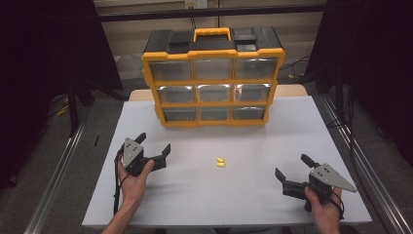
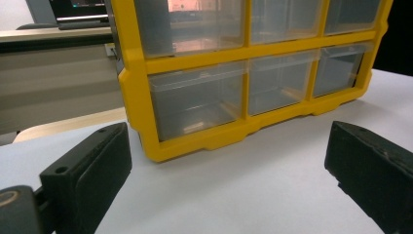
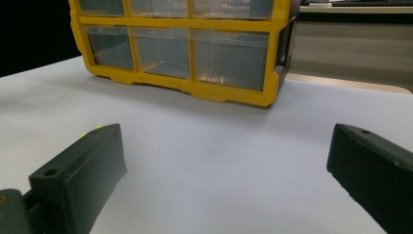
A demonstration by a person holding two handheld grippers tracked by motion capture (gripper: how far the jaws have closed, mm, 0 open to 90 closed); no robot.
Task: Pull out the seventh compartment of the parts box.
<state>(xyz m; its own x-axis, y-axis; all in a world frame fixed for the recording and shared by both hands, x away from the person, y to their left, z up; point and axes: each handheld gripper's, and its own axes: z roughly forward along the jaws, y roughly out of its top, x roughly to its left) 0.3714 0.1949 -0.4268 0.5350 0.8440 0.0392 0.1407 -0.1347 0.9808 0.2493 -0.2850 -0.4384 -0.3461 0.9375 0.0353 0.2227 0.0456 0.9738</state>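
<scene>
While both the left hand-held gripper and right hand-held gripper stand wide open and empty, the small yellow pieces lie untouched at mid-frame on the desk, drawer cabinet closed, work judged unstarted.

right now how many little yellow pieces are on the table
2, as far as the high view shows: the yellow pieces lie side by side on the white table, between the two claws, in front of the drawer organizer.

Yellow and black organizer with clear drawers, two tiny yellow bits on a white table, and both grippers black with grey plates.
</scene>
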